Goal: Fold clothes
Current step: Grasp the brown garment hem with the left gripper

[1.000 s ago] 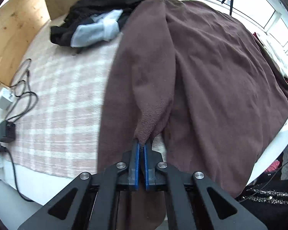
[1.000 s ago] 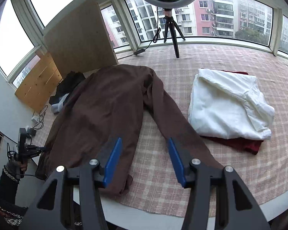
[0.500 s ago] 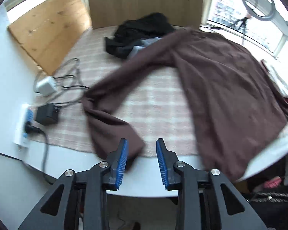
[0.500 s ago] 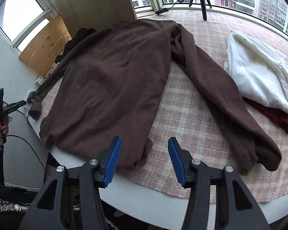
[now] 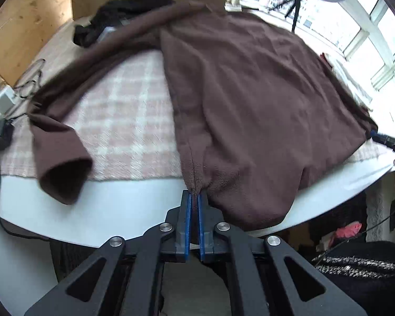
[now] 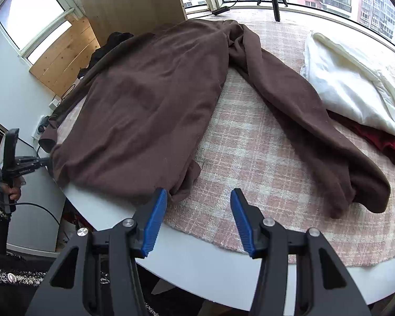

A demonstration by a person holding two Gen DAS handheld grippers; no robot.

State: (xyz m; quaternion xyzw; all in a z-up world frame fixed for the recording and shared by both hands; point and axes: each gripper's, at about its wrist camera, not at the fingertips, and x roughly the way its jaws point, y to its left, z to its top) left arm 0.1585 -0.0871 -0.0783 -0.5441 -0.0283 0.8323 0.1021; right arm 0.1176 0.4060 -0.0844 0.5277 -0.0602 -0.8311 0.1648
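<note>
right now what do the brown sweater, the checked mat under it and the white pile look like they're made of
Brown sweater: looks like fleece, matte with a fuzzy nap, bunching softly where the left claw pinches its hem.
Checked mat: seems a woven textile, pink and cream, with a coarse thread grain and a slightly frayed edge.
White pile: smooth cream fabric, possibly cotton; the weave is too fine to tell.

No text, label, brand or number could be read in either view. The left tool [image 6: 26, 167], seen from the right wrist, carried a short pale printed mark along its black body, but it was too small and blurred to make out. The clothes and the plug strip [image 6: 39, 129] showed no lettering.
</note>
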